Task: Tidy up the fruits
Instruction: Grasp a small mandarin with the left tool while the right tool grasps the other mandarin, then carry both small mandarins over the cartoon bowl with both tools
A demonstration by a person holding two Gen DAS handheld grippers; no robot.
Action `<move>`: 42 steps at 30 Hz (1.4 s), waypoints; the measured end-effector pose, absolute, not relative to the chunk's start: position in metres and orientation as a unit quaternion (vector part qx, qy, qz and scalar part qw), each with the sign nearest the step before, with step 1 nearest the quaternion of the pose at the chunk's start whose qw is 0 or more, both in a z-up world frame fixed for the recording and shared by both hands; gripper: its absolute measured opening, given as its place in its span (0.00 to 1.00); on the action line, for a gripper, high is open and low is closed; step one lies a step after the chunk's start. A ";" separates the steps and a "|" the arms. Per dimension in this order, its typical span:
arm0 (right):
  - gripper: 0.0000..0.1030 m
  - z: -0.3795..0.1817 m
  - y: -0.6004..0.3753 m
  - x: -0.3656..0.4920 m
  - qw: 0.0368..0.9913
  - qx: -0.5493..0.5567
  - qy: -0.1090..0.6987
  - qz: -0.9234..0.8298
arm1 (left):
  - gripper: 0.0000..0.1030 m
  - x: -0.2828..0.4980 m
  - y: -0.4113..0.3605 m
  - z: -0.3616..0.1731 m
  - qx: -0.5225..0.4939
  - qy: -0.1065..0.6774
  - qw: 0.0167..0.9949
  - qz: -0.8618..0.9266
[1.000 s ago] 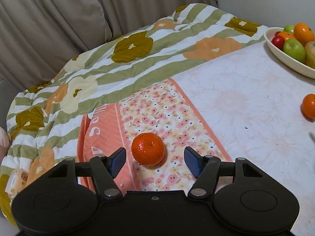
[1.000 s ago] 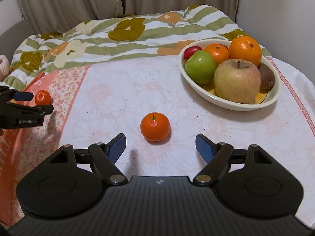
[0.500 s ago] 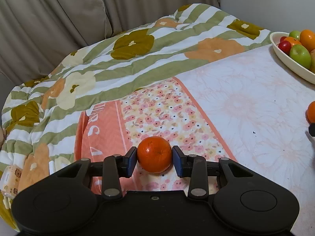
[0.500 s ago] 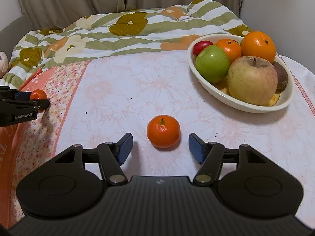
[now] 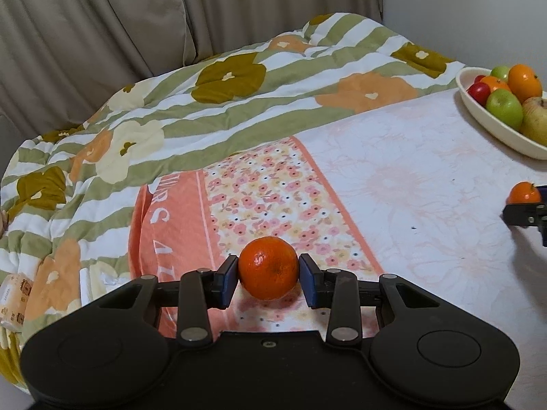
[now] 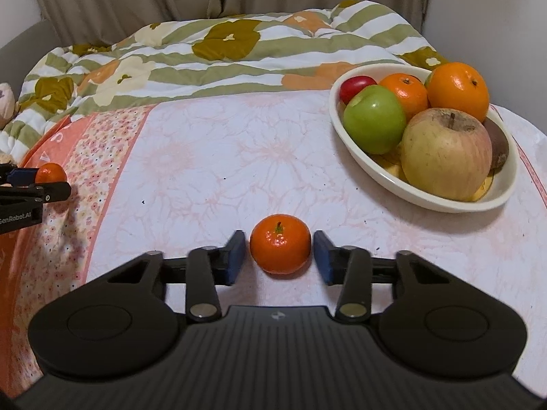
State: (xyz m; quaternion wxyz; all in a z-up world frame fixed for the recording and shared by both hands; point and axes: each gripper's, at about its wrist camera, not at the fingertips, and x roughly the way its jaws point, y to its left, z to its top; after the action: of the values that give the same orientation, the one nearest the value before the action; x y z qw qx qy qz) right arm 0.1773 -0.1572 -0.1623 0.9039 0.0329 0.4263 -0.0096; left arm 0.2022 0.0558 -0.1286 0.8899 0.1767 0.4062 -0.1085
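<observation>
A small tangerine (image 5: 268,266) sits between the blue pads of my left gripper (image 5: 268,275), which is shut on it over the orange flowered band of the cloth. A second tangerine (image 6: 280,244), stem up, rests on the pale pink cloth between the fingers of my right gripper (image 6: 279,258). Those jaws are closing, with a thin gap still showing at the left pad. A cream fruit bowl (image 6: 444,203) with apples, oranges and a red fruit stands at the far right. In the right wrist view the left gripper (image 6: 51,184) shows at the left edge with its tangerine.
A green, white and orange flowered quilt (image 5: 222,109) is bunched up across the back, with beige curtains (image 5: 102,27) behind it. A wall rises on the right. Bare pink cloth (image 6: 222,157) lies between the two grippers and the bowl.
My left gripper closed on its tangerine and has held it since. My right gripper moved forward around the second tangerine and its jaws narrowed from wide apart to nearly touching it.
</observation>
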 end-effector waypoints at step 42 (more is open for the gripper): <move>0.50 -0.063 -0.343 0.151 0.930 0.009 0.367 0.016 | 0.40 0.178 -0.144 -0.036 0.094 0.350 0.918 -0.161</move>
State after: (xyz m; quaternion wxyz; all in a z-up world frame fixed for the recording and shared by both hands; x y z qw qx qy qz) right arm 0.1513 -0.3430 -0.0632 0.9301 0.0086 0.3669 0.0155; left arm 0.1778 -0.1444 -0.0362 0.9179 0.0938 0.3504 -0.1608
